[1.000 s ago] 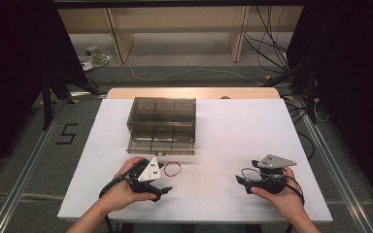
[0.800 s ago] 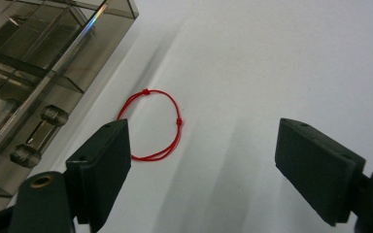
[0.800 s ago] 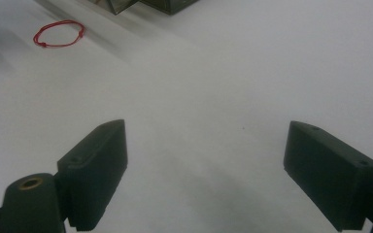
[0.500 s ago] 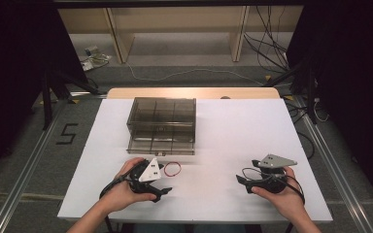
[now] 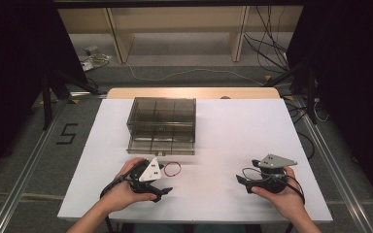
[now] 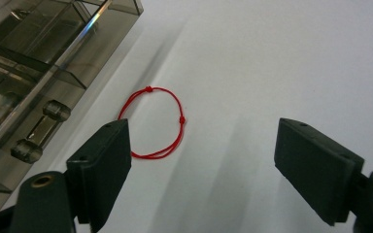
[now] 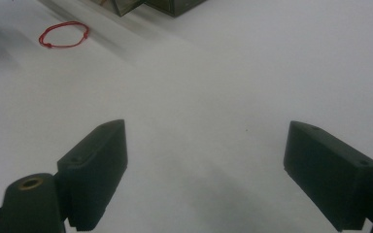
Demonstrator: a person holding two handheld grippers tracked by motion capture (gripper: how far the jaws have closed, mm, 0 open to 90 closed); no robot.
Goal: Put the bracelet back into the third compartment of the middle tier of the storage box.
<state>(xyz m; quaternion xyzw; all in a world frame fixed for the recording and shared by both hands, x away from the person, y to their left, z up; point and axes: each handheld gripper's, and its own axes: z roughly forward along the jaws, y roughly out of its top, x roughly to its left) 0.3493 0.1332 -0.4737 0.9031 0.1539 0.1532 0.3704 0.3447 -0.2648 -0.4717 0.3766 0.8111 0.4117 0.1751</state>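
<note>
Left gripper [image 6: 201,160] hovers wide open and empty just short of the red string bracelet [image 6: 153,122] lying flat beside the smoky drawer box [image 5: 161,125], so best to drop low and pinch one strand cleanly.

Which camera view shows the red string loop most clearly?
The left gripper view: the red string loop lies close ahead of the open jaws, with two small knots visible, beside the smoky drawer box. The high view shows it small near the left gripper. The right gripper view shows it far off.
</note>
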